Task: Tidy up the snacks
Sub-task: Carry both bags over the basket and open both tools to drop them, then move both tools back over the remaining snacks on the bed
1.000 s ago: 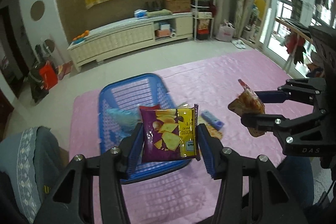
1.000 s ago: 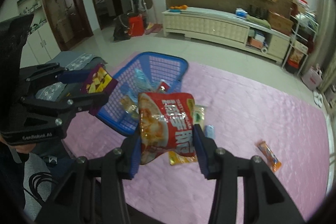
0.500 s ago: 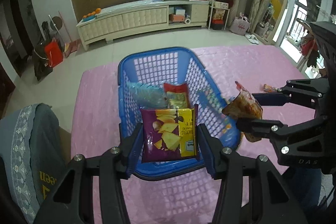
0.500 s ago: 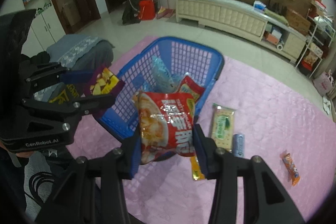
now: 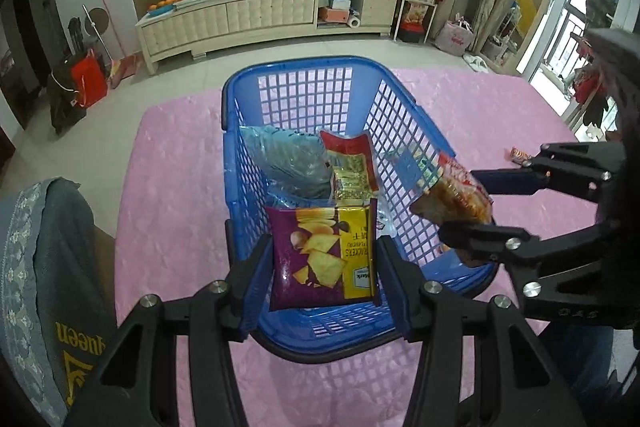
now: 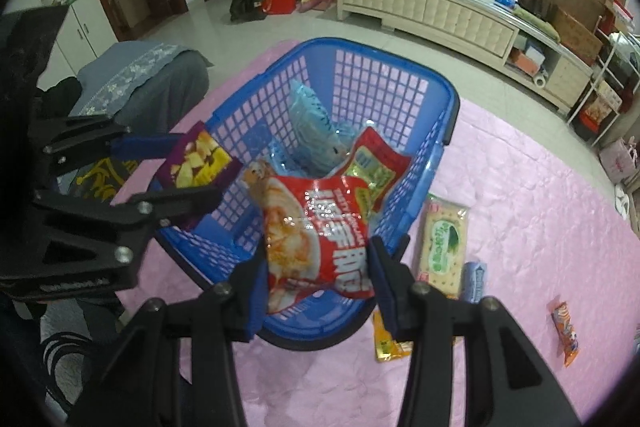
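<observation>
My left gripper point(image 5: 324, 267) is shut on a purple and yellow cracker bag point(image 5: 322, 259) held above the near end of the blue basket point(image 5: 304, 71). My right gripper point(image 6: 318, 283) is shut on a red snack bag point(image 6: 316, 227) held over the basket's point(image 6: 396, 55) near rim. The red bag also shows in the left wrist view point(image 5: 454, 193), over the basket's right wall. Inside the basket lie a pale blue bag point(image 5: 288, 161) and a red and green packet point(image 5: 350, 163).
On the pink cloth point(image 6: 540, 195) right of the basket lie a green cracker pack point(image 6: 442, 243), a small blue pack point(image 6: 474, 281), a yellow packet point(image 6: 386, 343) and an orange snack bar point(image 6: 564, 331). A grey cushion point(image 5: 44, 267) sits at the left.
Both grippers have moved forward over the basket with their bags still held. The basket now looms larger and lies directly below both bags.
</observation>
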A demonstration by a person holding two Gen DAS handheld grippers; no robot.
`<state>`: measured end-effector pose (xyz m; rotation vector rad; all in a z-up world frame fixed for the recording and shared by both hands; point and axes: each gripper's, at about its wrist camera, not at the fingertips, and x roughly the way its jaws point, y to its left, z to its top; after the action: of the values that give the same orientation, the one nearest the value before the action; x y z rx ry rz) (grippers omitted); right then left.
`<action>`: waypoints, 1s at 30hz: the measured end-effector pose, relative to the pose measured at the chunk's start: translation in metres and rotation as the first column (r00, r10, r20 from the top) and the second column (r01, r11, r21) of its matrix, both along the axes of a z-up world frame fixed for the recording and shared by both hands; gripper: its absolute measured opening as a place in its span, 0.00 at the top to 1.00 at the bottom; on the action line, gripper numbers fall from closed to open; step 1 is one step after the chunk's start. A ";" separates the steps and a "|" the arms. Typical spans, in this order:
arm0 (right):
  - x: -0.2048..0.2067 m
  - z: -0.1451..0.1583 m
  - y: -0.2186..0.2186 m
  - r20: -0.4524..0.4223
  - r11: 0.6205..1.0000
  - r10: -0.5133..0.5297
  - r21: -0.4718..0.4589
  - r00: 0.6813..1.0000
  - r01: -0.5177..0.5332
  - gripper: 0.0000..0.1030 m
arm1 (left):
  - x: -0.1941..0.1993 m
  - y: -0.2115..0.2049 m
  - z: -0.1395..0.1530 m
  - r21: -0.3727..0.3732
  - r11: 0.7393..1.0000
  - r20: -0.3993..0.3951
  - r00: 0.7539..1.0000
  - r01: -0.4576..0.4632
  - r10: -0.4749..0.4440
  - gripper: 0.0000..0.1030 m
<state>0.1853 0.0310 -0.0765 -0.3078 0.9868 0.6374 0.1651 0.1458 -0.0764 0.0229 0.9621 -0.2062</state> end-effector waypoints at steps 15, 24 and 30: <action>-0.001 -0.002 0.010 0.017 0.999 -0.004 -0.039 1.000 0.005 0.49 | -0.002 0.012 -0.005 -0.049 0.999 -0.005 1.000 -0.010 0.010 0.51; -0.001 -0.004 0.000 0.013 0.998 -0.040 -0.038 0.999 0.041 0.20 | -0.007 0.013 0.005 -0.051 0.999 0.028 0.999 -0.015 0.016 0.25; -0.007 0.005 -0.009 0.038 0.998 -0.046 -0.031 0.998 0.047 0.15 | -0.016 0.007 0.012 -0.037 0.999 0.043 0.999 -0.005 0.006 0.22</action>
<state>0.1781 0.0217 -0.0716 -0.3227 0.9667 0.5727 0.1495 0.1529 -0.0640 -0.0090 0.9147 -0.2176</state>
